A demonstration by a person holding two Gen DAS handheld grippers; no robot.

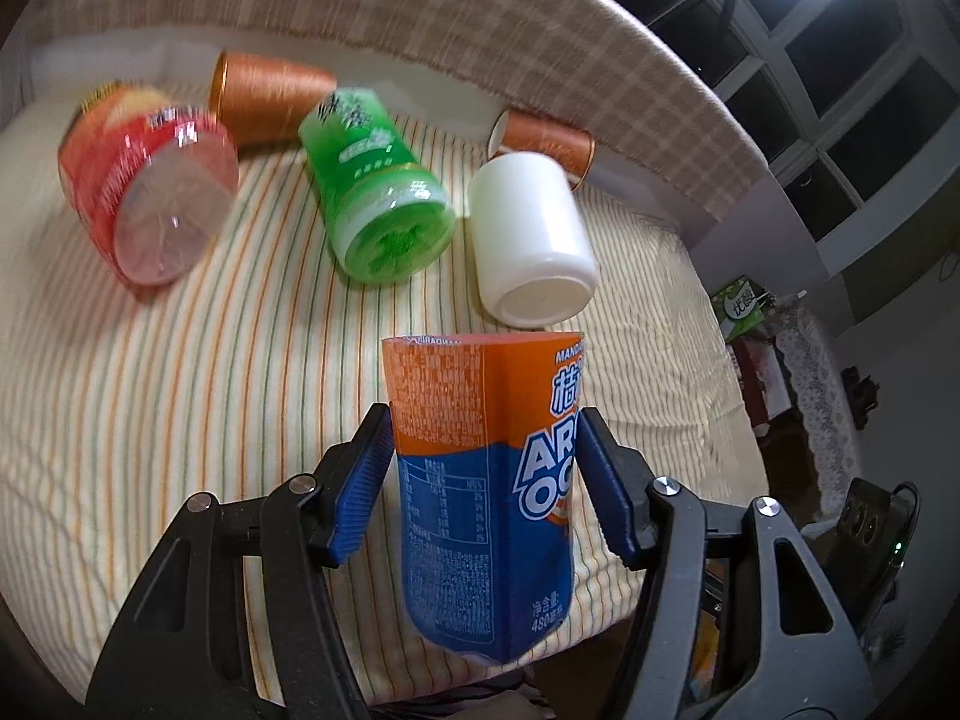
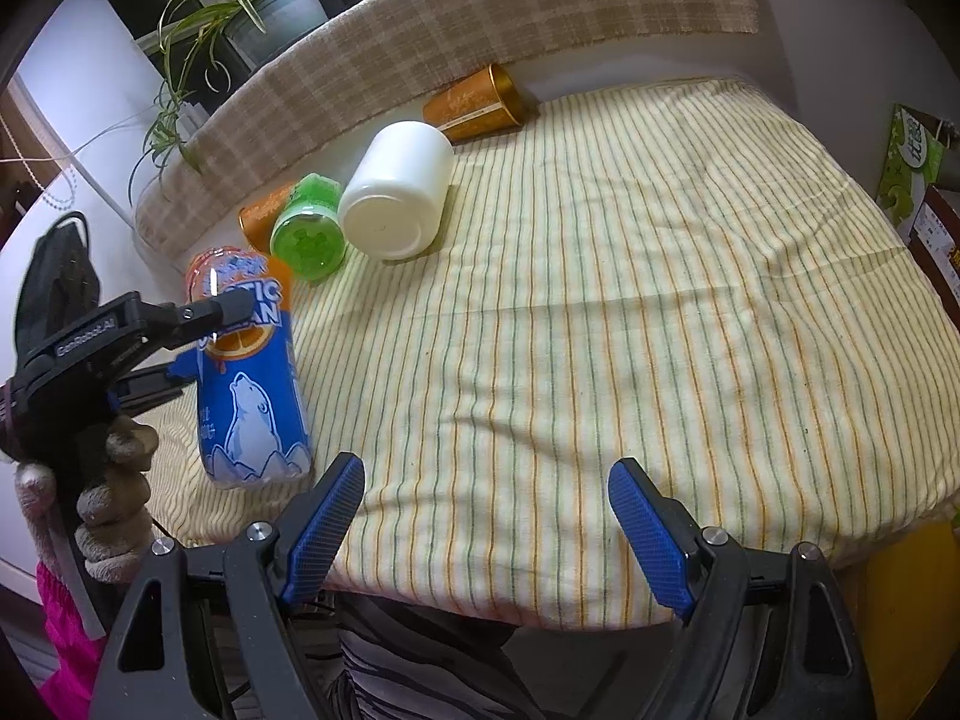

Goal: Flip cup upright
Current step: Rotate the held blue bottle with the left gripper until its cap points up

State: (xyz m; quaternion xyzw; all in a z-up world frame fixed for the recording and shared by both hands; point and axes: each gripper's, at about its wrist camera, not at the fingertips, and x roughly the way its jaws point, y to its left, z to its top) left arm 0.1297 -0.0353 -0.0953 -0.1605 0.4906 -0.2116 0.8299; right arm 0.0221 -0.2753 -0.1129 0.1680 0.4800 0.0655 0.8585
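Note:
My left gripper [image 1: 485, 447] is shut on the blue and orange cup [image 1: 480, 480], both blue pads pressing its sides. In the right wrist view the same cup [image 2: 249, 372] is held at the table's left front, tilted, with the left gripper [image 2: 204, 324] around its upper part. My right gripper [image 2: 486, 519] is open and empty over the front edge of the striped cloth. A white cup [image 1: 531, 240] lies on its side just beyond the held cup; it also shows in the right wrist view [image 2: 396, 192].
A green cup [image 1: 378, 192], a red cup [image 1: 147, 186] and two orange cups [image 1: 264, 93] [image 1: 543, 138] lie on their sides on the striped tablecloth [image 2: 630, 330]. A checked padded rim [image 2: 480, 12] runs along the back. A potted plant [image 2: 264, 6] stands behind.

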